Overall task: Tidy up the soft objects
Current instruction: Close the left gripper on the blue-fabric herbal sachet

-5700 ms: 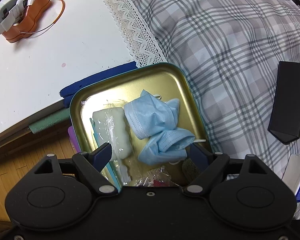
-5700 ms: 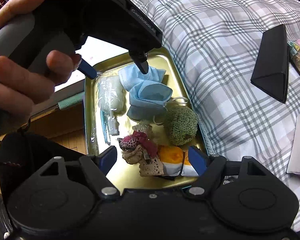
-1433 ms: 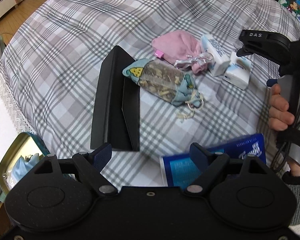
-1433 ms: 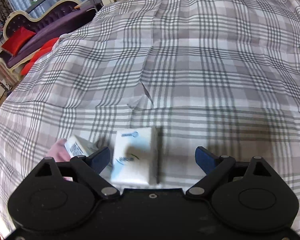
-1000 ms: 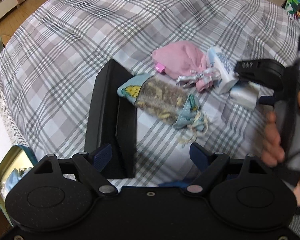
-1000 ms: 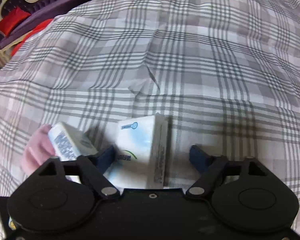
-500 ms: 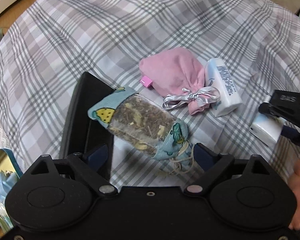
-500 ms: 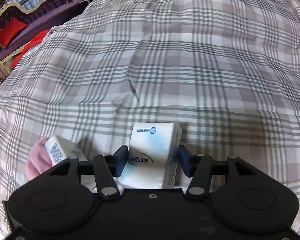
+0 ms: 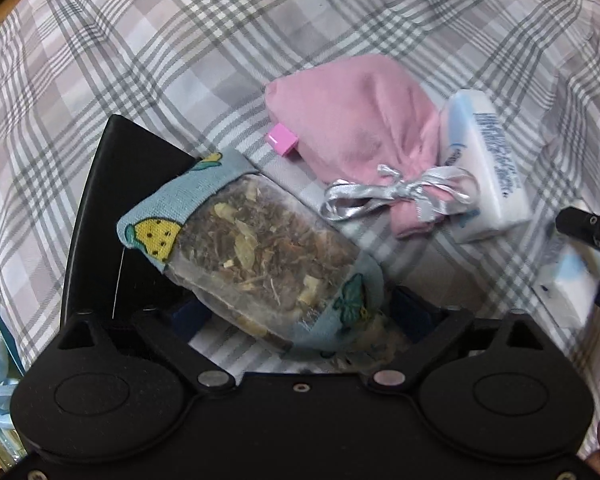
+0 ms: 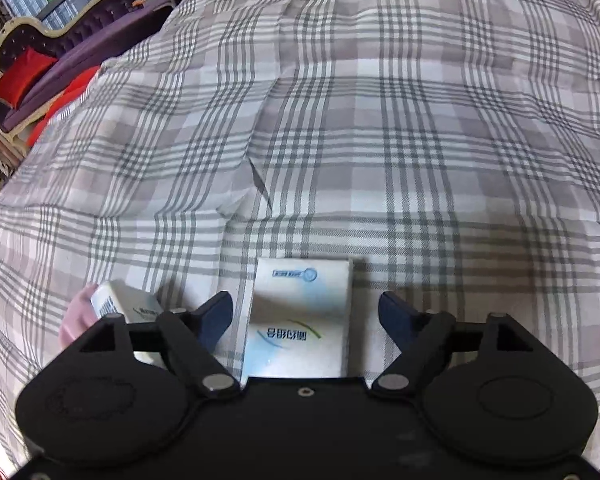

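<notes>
The herb sachet [image 9: 256, 256] lay on the checked bedcover [image 9: 148, 60], one end leaning on a black case [image 9: 96, 208], so you brought your left gripper [image 9: 300, 312] down over it. Its jaws were opening wide, one on each side of the sachet, not yet pressing it. Your right gripper [image 10: 306, 316] was opening too, and the tissue pack [image 10: 300, 316] lay free between its fingers. A pink pouch [image 9: 356, 120] lay just beside the sachet.

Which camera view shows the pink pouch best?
The left wrist view: the whole pink pouch lies on the plaid cover, silver ribbon tied at its neck. The right wrist view shows only a pink edge at the lower left, behind a tissue pack.
</notes>
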